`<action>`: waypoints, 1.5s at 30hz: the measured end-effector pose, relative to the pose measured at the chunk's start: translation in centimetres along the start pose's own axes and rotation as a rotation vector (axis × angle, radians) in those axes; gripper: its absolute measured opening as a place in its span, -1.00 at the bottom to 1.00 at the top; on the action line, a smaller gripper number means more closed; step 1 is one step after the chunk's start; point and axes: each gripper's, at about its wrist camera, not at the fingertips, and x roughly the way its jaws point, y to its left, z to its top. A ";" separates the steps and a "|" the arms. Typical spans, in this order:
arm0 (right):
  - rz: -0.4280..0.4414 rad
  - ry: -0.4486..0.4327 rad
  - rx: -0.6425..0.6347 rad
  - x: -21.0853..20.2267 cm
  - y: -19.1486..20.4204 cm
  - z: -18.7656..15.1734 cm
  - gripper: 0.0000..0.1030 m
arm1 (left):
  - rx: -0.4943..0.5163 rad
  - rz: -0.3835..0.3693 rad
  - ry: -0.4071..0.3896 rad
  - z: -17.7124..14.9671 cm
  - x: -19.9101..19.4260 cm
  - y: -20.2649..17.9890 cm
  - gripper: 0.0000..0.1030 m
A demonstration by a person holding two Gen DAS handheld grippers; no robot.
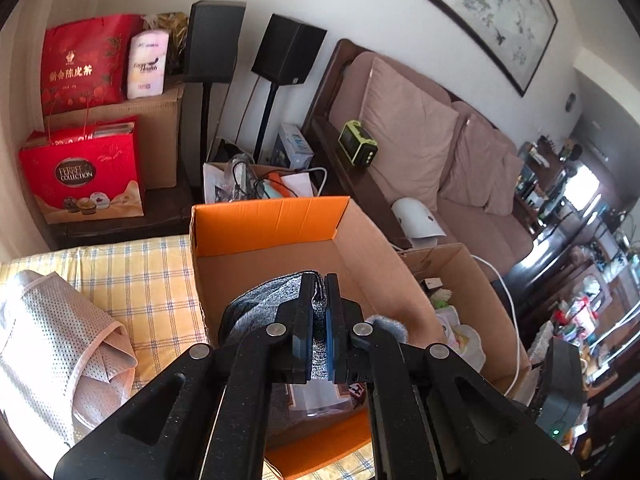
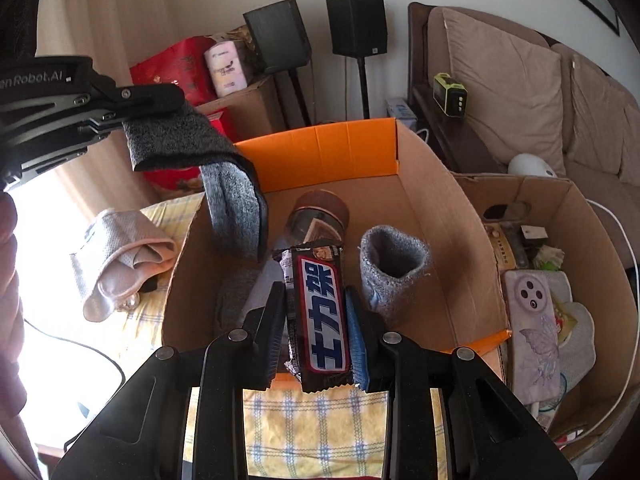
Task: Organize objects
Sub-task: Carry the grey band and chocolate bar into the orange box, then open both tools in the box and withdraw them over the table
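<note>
My left gripper (image 1: 319,284) is shut on a dark grey sock (image 1: 260,304) and holds it over the open cardboard box (image 1: 376,240). In the right wrist view the same gripper (image 2: 132,120) holds that sock (image 2: 236,208) hanging above the box's left wall (image 2: 188,264). My right gripper (image 2: 316,300) is shut on a brown chocolate bar (image 2: 324,320) above the box's near edge. Inside the box lie a second grey sock (image 2: 392,268) and a brown jar (image 2: 320,212).
A second cardboard box (image 2: 600,264) at the right holds a phone case (image 2: 536,336) and small items. A pink mesh cloth (image 2: 120,252) lies on the yellow checked cover (image 1: 148,280). Behind stand speakers (image 1: 288,56), red gift bags (image 1: 84,172) and a sofa (image 1: 440,152).
</note>
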 end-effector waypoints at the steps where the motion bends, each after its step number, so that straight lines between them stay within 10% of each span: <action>1: -0.001 0.002 0.007 0.3 -0.2 0.0 -0.44 | -0.008 0.006 0.014 -0.3 0.6 0.3 -0.92; 5: -0.003 0.013 0.033 1.7 -1.0 0.1 -0.45 | -0.013 0.031 0.078 -1.5 2.9 1.3 -0.90; 10: -0.021 0.026 0.045 3.2 -1.5 0.1 -0.45 | -0.045 0.019 0.147 -3.0 4.5 2.3 -0.13; 14: -0.039 0.033 0.068 4.2 -2.1 0.1 -0.41 | -0.056 0.014 0.147 -3.4 4.2 2.8 -0.10; 25: -0.051 -0.018 0.075 2.0 -1.8 0.3 0.28 | -0.014 0.040 0.055 -3.4 -0.2 2.9 0.92; 35: -0.068 -0.032 0.026 0.7 0.1 0.3 0.92 | 0.017 0.112 0.011 -4.4 -3.4 4.1 1.00; 45: -0.069 -0.058 0.012 -0.6 1.4 0.5 0.99 | 0.004 0.158 0.000 -6.2 -5.5 6.6 1.00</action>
